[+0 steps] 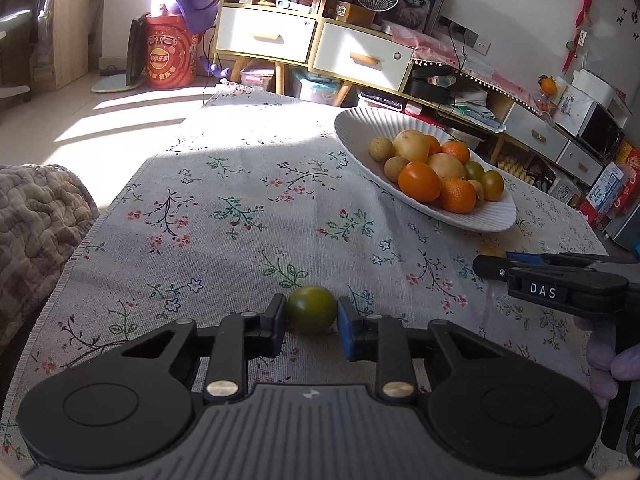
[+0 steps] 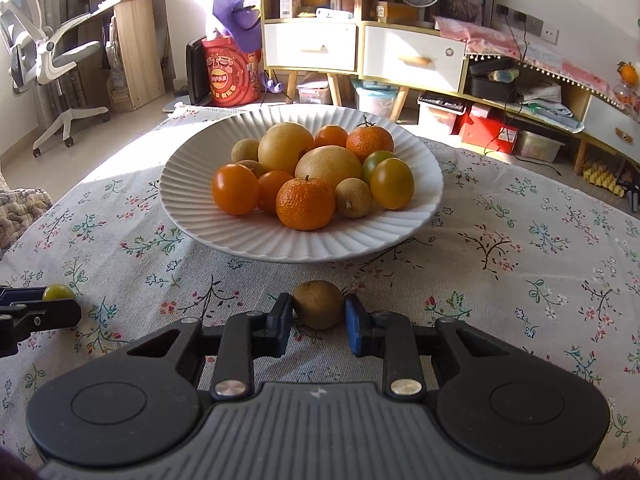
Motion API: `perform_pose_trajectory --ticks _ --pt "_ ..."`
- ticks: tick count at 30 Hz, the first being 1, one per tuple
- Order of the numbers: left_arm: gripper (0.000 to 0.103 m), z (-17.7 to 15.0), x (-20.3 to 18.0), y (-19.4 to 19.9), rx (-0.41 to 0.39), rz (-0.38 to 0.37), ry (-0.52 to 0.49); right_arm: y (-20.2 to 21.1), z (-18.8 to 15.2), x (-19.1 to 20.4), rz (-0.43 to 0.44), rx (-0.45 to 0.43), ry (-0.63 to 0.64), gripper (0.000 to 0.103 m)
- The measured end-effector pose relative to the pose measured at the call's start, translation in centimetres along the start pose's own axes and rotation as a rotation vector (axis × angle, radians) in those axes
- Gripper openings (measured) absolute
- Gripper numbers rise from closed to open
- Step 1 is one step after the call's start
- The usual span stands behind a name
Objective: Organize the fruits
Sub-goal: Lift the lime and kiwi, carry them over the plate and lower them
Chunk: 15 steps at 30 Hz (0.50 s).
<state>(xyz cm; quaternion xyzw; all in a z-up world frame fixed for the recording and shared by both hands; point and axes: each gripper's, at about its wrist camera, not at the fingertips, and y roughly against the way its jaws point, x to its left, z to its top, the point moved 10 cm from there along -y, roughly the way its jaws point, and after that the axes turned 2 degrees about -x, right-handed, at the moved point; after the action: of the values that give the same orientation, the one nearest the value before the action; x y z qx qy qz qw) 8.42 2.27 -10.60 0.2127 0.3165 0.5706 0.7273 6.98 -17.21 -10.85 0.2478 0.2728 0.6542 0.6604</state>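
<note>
A green tomato (image 1: 311, 309) rests on the flowered tablecloth, and my left gripper (image 1: 311, 312) is shut on it, both pads against its sides. In the right wrist view a small brown round fruit (image 2: 319, 303) lies on the cloth just in front of the white ribbed plate (image 2: 224, 236), with my right gripper (image 2: 319, 312) shut on it. The plate holds several fruits: oranges, tomatoes, pale pears and small brown ones. The left gripper with its green tomato (image 2: 58, 293) shows at the left edge of the right wrist view. The right gripper's body (image 1: 560, 288) shows at the right of the left wrist view.
The white plate (image 1: 472, 216) stands at the right of the table in the left wrist view. A quilted cushion (image 1: 36, 216) lies past the table's left edge. Cabinets, a fan and storage boxes line the far wall. A gloved hand (image 1: 608, 364) holds the right gripper.
</note>
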Motion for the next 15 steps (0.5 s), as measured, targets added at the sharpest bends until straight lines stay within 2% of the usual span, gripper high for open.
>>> perform_pose_trajectory --ticks 4,15 --pt "0.016 0.2 -0.9 0.1 0.004 -0.034 -0.008 1.1 0.1 -0.7 -0.004 0.011 -0.017 0.025" --pt "0.015 2.3 -5.0 0.3 -0.035 -0.132 -0.051 2.6 1.6 -1.3 0.043 -0.041 -0.088 0.025"
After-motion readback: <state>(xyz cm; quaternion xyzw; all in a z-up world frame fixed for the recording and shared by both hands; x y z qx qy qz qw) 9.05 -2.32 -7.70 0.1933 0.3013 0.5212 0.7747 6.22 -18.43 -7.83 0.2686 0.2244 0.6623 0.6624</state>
